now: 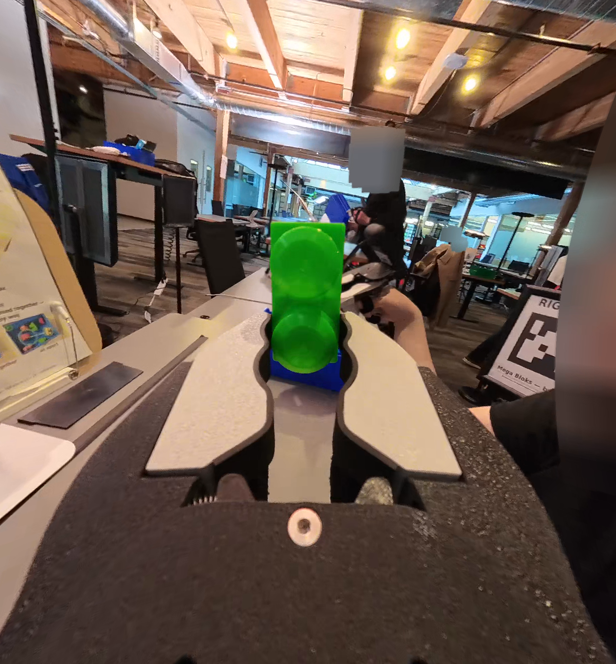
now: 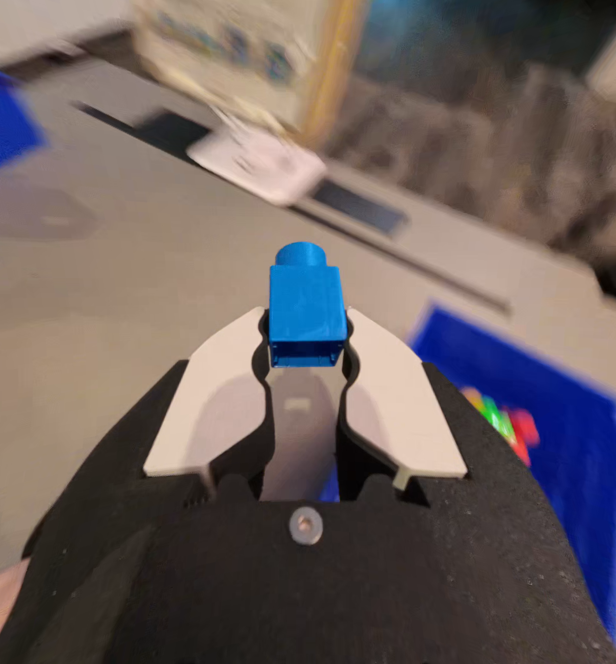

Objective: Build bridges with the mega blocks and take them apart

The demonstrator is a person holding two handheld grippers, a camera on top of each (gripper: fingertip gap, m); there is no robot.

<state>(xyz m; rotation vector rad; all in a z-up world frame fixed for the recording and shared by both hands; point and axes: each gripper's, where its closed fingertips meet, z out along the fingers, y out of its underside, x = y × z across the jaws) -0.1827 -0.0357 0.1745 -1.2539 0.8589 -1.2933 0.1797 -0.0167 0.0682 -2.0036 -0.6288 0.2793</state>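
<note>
Left gripper (image 1: 305,341): clamped on green two-stud block (image 1: 306,287) atop blue block (image 1: 304,377), raised above table. Right gripper (image 2: 307,336): pinching blue one-stud block (image 2: 306,312). Likely light, rigid, smooth plastic; grip flat sidewalls, not studs.

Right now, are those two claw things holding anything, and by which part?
Yes. The left gripper pinches a green block on a blue piece, by its lower sides. The right gripper pinches a blue block by its open-bottomed end's sides.

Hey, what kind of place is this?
Likely an open-plan office or lab workspace: exposed wooden ceiling beams, standing desks, office chairs, and a grey worktable with a blue block bin.
</note>
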